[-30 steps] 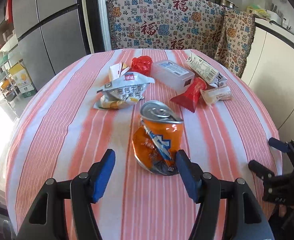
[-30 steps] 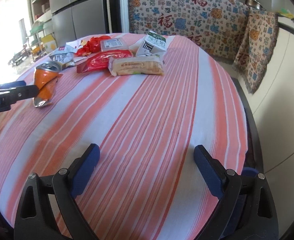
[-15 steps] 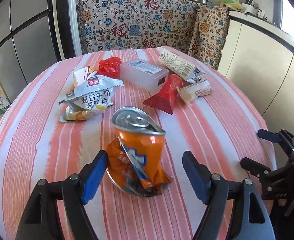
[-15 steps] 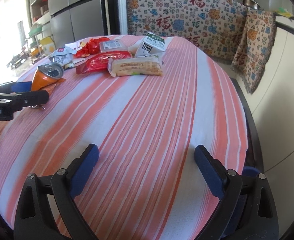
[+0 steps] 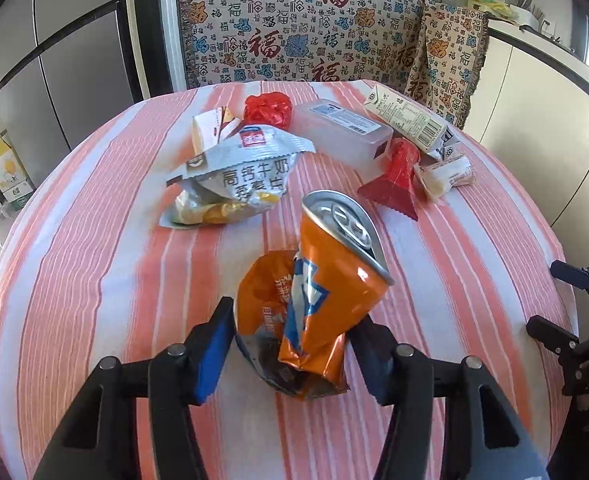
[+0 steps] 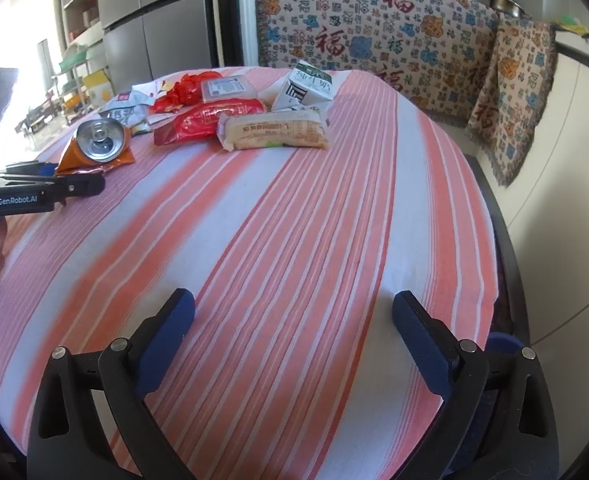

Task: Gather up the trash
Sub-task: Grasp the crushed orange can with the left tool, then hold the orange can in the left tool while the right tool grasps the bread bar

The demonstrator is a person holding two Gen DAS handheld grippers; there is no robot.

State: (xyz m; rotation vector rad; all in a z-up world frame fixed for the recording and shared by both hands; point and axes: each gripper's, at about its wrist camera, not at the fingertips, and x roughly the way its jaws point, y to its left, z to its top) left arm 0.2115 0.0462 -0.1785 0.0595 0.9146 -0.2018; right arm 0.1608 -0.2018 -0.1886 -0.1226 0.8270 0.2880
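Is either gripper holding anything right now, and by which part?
Not firmly yet. The left gripper is closing around the crushed can's lower body; whether the pads press it cannot be told. The right gripper is open, empty.

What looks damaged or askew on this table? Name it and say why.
The orange can between the left gripper pads is crushed: its body is crumpled and folded, and its top rim is bent and tilted. The gripper's jaws are closing on it. The other litter is empty wrappers; nothing looks spilled.
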